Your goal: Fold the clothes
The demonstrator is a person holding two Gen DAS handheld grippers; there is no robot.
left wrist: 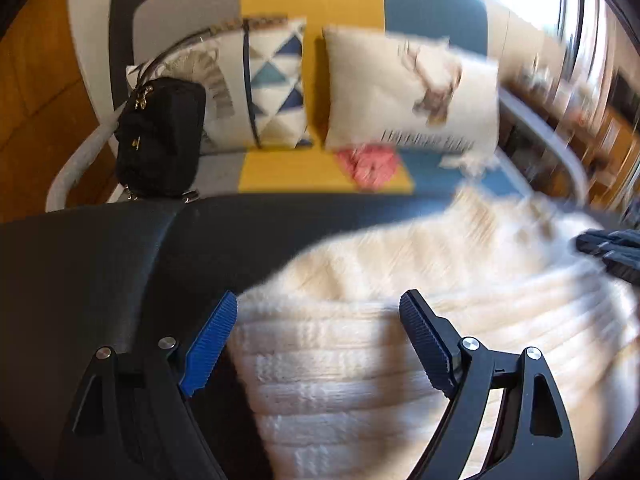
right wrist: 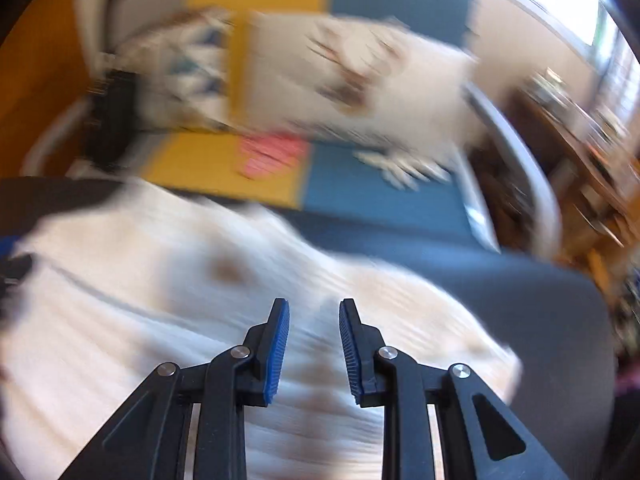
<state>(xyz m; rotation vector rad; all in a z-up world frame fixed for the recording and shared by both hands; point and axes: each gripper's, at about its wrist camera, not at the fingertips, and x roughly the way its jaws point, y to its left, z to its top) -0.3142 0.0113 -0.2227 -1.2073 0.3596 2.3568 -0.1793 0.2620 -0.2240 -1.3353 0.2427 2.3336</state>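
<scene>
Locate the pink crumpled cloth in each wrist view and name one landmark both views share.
Left wrist view: the pink cloth lies at centre, on the sofa seat below the animal-print cushion.
Right wrist view: the pink cloth sits left of centre in the upper half, blurred, below that cushion.
Shared landmark: the sofa's yellow stripe, just left of the cloth.
</scene>
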